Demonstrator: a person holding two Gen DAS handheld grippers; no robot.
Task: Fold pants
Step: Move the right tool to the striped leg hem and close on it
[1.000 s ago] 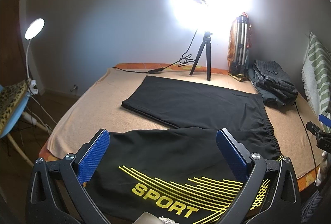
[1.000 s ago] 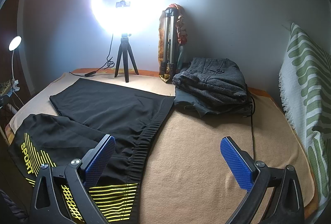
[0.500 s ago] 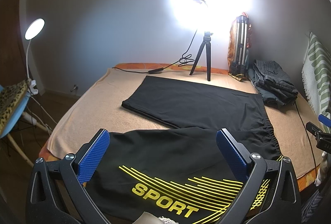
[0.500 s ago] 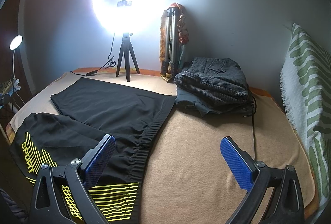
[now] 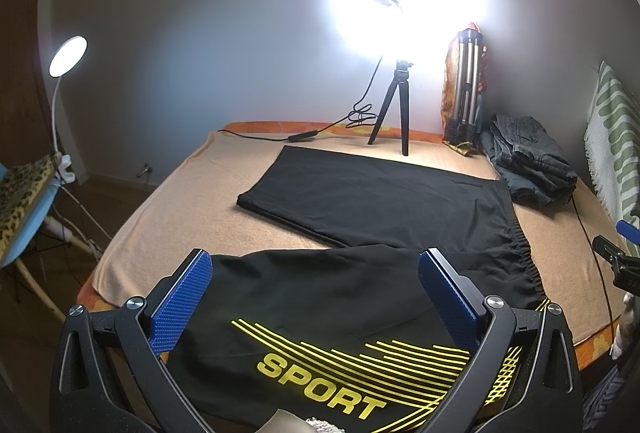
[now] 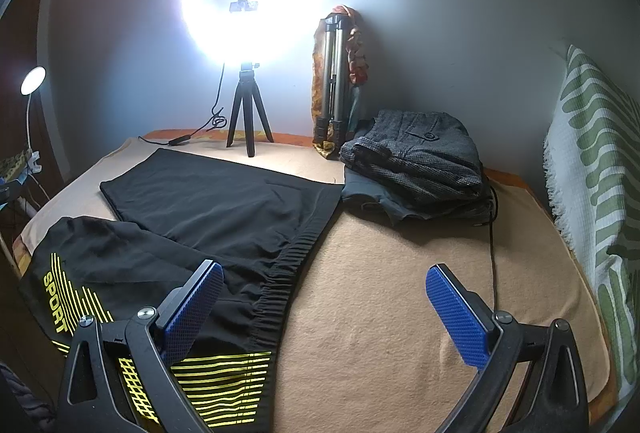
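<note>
Black pants with yellow stripes and the word SPORT lie spread on the tan blanket. One leg lies flat toward the wall and the other reaches the near edge. My left gripper is open and empty above the near leg. In the right wrist view the pants lie at left with the elastic waistband toward the middle. My right gripper is open and empty above the waistband and the blanket.
A ring light on a small tripod stands at the back with its cable. A folded tripod leans on the wall. Folded grey clothes lie at back right. A green-striped throw hangs at right. A desk lamp stands at left.
The right wrist view has shifted very slightly to the right. The left gripper and the pants have not moved.
</note>
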